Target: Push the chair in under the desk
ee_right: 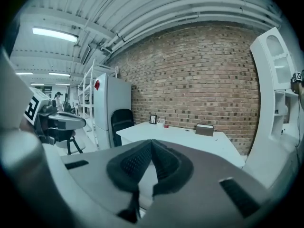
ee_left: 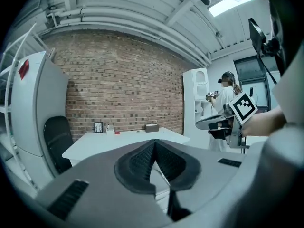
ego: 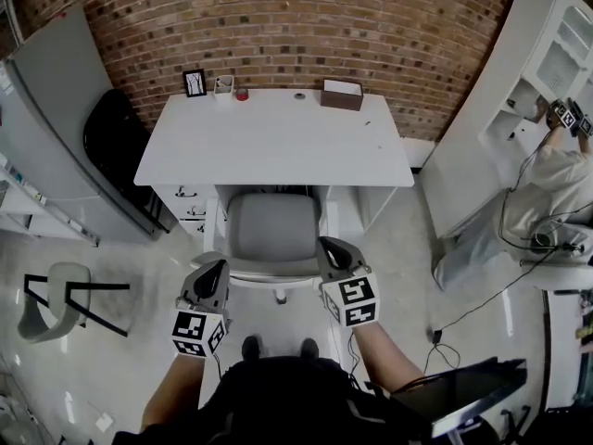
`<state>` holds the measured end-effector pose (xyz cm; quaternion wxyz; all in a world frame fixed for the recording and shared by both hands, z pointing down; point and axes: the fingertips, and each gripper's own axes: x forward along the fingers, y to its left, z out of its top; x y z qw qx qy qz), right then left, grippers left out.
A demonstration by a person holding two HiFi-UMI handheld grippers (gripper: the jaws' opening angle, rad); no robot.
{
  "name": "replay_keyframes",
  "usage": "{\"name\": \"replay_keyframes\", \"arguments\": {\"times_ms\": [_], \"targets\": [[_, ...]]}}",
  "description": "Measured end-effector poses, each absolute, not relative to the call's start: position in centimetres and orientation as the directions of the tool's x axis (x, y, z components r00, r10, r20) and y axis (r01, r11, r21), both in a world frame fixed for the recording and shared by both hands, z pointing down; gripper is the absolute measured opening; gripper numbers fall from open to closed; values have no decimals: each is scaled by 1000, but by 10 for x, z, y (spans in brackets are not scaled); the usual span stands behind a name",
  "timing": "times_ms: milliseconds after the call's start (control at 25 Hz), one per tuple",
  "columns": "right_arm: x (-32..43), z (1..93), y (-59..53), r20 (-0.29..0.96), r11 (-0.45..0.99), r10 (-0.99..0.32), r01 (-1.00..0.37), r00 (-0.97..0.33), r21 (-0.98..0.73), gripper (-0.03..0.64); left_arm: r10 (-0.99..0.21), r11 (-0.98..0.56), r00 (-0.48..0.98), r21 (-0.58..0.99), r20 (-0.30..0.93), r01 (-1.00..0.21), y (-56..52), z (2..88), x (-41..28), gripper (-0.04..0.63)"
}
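A grey chair (ego: 273,230) stands in the kneehole of the white desk (ego: 278,146), its seat partly under the desktop and its backrest edge towards me. My left gripper (ego: 215,269) is at the backrest's left corner and my right gripper (ego: 330,247) at its right corner; whether they touch it I cannot tell. In the left gripper view the left gripper (ee_left: 153,144) has its dark pads together with nothing between them. The right gripper (ee_right: 152,144) looks the same in the right gripper view. Both point at the desk (ee_left: 118,141) (ee_right: 190,137).
On the desk's far edge stand a photo frame (ego: 195,82), a small cup and a brown box (ego: 342,94). A black chair (ego: 116,137) and a grey cabinet (ego: 56,128) stand left, a stool (ego: 56,304) lower left. A white shelf unit (ego: 505,119) and a person (ego: 556,184) are right; a cable (ego: 445,341) lies on the floor.
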<state>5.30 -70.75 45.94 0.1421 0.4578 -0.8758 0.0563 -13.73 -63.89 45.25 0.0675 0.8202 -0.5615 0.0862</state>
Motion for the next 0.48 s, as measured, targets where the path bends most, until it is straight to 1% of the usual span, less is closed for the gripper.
{"name": "replay_keyframes", "arguments": {"times_ms": [240,480], "targets": [[62,447,-696,261,560,-803,-828,-536,22,8,-919,-336,332,19,211,-942,-636,456,-135,8],[55,447,-691,267,536,-815,-844,-514,12,8,-914,-345,342,23,217,-938,-636,458,-148,8]]}}
